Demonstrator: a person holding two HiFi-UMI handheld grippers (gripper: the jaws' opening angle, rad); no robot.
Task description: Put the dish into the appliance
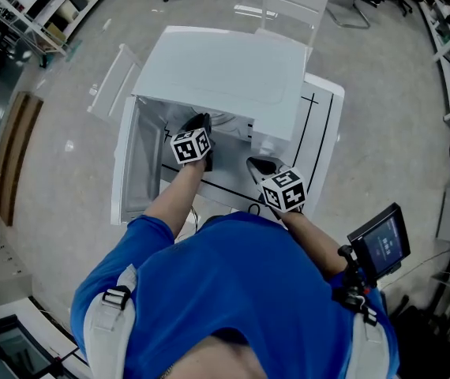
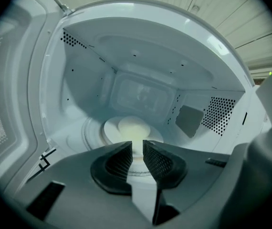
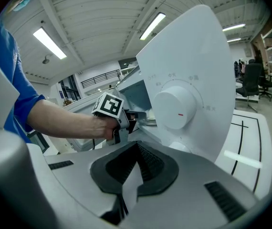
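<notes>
The appliance is a white microwave (image 1: 225,69) on a white table (image 1: 324,133), its door (image 1: 142,156) swung open to the left. A pale round dish (image 2: 132,127) sits low over the turntable inside the cavity. My left gripper (image 2: 137,149) reaches into the opening, its jaws closed to a narrow slit on the dish's near rim. From the right gripper view, the left gripper (image 3: 132,119) is at the microwave's mouth with the dish edge poking out. My right gripper (image 3: 137,147) hangs shut and empty in front of the control dial (image 3: 174,109).
Black tape lines (image 1: 312,144) mark the table top. A white chair (image 1: 292,6) stands behind the table. A small screen (image 1: 379,239) is mounted at my right. Shelving (image 1: 28,6) runs along the far left.
</notes>
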